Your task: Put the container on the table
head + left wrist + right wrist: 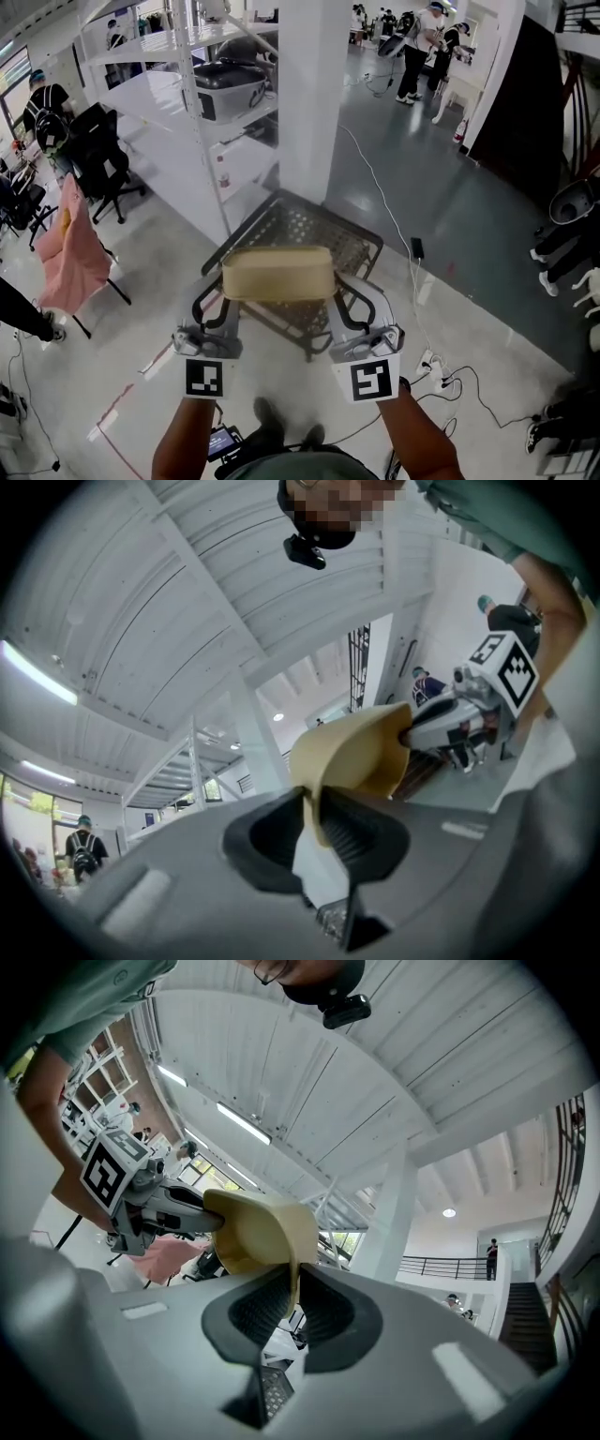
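A beige, trough-shaped container [278, 273] hangs in the air between my two grippers, above a dark mesh-topped metal table [309, 225]. My left gripper [227, 292] is shut on the container's left end wall, my right gripper [336, 291] on its right end wall. In the left gripper view the thin beige wall [352, 752] runs between the jaws of the left gripper [314, 810], and the right gripper [450, 728] shows at the far end. The right gripper view mirrors this: the container [262, 1232] is pinched in the right gripper [292, 1296], with the left gripper [159, 1206] beyond.
A white pillar [314, 94] rises just behind the table, with white shelving [206, 84] holding a grey bin to its left. A pink cloth over a chair [70, 248] stands at left. Cables and a power strip [427, 361] lie on the floor at right. People stand far back [422, 47].
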Demonstrator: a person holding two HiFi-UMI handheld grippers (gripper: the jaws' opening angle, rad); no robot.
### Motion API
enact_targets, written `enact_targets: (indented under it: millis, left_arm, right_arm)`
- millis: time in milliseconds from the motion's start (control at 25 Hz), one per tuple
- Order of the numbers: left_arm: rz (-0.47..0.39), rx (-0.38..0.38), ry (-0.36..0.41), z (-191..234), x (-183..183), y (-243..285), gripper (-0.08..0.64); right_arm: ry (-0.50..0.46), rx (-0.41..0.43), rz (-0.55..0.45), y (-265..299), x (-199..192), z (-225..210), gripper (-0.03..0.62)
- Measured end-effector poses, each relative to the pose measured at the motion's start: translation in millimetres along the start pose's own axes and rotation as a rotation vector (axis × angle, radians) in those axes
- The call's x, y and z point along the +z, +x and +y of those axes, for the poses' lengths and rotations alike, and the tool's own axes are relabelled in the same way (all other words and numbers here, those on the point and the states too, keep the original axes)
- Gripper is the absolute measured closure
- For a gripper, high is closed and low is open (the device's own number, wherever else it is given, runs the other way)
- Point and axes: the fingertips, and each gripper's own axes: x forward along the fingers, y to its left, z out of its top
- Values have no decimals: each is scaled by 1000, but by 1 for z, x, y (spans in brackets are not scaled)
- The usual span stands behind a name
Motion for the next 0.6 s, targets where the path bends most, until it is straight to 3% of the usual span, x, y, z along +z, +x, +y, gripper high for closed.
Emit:
enact_targets:
  millis: [600]
  left_arm:
    - [-76,-66,-39,83,-53,53,515]
  right_arm:
    - [-27,-90,39,101,1,10,560]
